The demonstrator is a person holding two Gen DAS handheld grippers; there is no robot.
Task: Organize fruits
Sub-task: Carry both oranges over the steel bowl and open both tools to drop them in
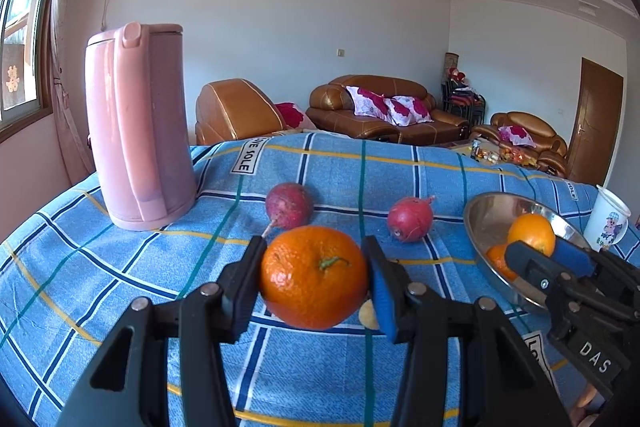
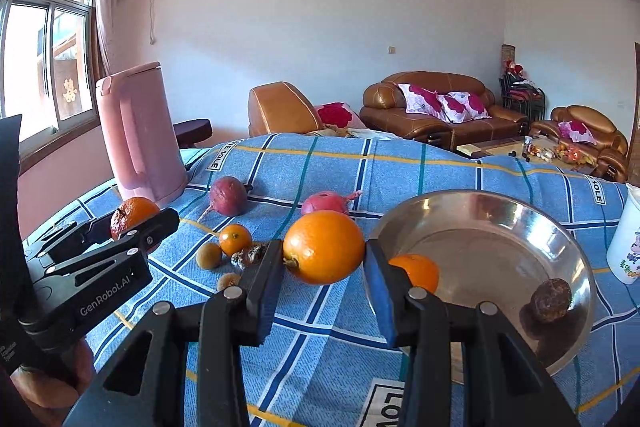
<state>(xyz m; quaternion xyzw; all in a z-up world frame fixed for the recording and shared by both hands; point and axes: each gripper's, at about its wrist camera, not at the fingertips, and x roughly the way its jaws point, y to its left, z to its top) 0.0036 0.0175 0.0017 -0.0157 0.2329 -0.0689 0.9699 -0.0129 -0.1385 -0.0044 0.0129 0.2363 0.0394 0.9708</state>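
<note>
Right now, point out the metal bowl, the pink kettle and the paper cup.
metal bowl (image 2: 500, 203): right wrist view, far rim.
pink kettle (image 1: 132, 131): left wrist view, middle of the handle side.
paper cup (image 1: 610, 223): left wrist view, printed side wall.

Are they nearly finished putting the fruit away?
Not nearly. The metal bowl holds a small orange and a dark wrinkled fruit. Each gripper carries fruit: left gripper a stemmed orange, right gripper a smooth orange. Two red fruits, a tangerine and small brownish pieces remain on the cloth.
</note>
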